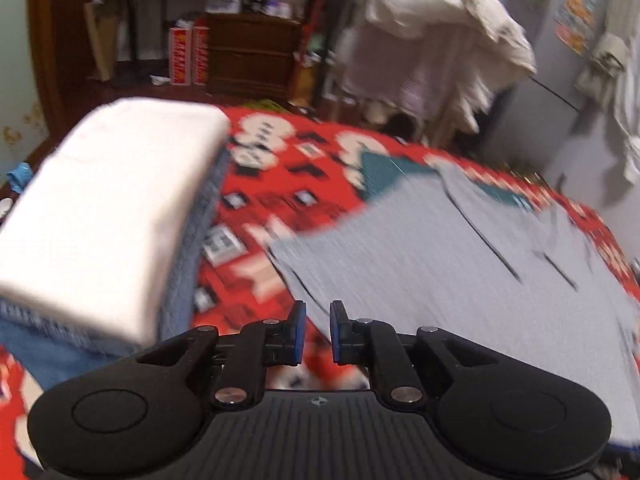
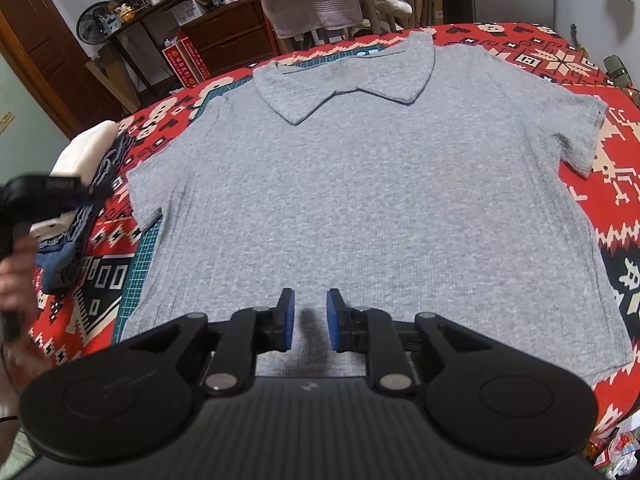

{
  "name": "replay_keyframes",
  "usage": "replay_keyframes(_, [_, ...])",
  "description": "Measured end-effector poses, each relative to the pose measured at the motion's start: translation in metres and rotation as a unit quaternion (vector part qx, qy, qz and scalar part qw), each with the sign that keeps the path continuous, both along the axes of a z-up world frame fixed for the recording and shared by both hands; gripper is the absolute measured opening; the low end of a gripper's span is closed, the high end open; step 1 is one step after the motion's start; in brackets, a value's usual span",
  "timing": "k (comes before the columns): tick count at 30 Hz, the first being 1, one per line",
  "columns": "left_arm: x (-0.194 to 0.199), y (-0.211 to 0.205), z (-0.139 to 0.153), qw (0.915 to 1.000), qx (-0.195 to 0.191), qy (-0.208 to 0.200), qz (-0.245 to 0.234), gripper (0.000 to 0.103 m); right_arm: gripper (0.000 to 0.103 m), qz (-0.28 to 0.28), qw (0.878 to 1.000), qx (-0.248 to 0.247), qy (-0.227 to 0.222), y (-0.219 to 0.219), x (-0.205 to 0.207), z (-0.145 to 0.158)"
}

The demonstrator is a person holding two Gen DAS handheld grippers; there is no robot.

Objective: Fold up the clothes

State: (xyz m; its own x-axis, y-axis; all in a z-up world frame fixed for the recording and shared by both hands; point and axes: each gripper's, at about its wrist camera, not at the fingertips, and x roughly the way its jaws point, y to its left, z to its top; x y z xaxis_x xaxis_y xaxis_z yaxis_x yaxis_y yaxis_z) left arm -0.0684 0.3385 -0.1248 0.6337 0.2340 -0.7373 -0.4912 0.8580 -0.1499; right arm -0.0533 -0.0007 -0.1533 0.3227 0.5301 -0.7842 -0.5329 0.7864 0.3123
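Grey ribbed knit — a short-sleeved polo shirt (image 2: 360, 208) — lies spread flat, collar away, straight ahead of the right gripper (image 2: 310, 320), whose blue-padded jaws stand a little apart with nothing between them, just over the shirt's near hem. Under the shirt is a red patterned cover (image 2: 608, 208), with a strip of green cutting mat (image 2: 138, 264) showing off the shirt's left edge. Further left sits a stack of folded clothes (image 2: 86, 152), white on top of blue denim, and in front of it the left gripper (image 1: 318, 330) appears blurred, held in a hand (image 2: 16, 276). Its own view shows the jaws slightly parted and empty, the shirt ahead and to the right, the stack close on the left. Beyond the cover stand a dark wooden drawer unit (image 2: 228, 40) and hanging laundry (image 1: 440, 36).
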Motion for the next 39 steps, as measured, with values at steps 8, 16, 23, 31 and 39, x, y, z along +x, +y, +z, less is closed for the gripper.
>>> replay_keyframes(8, [0.039,0.022,-0.018,0.9978,0.056,0.035,0.008,0.022,0.019,-0.009,1.0,0.0,0.005,-0.002,0.006,-0.002])
replay_keyframes(16, [0.053,0.021,-0.026,0.9967,0.067,0.046,-0.005,0.01,0.019,-0.009,1.0,-0.002,0.007,0.001,0.008,-0.003])
replay_keyframes(23, [0.056,0.009,-0.028,0.9862,0.147,0.074,0.014,0.003,0.019,-0.014,1.0,-0.002,0.006,-0.001,0.011,-0.003])
replay_keyframes(31, [0.057,0.015,-0.027,0.9838,0.154,0.087,0.03,0.003,0.019,-0.049,0.999,-0.001,-0.004,-0.019,0.027,0.001])
replay_keyframes(39, [0.056,0.008,-0.024,0.9814,0.165,0.096,0.025,0.033,0.019,-0.164,0.984,-0.018,-0.066,-0.084,0.09,0.022])
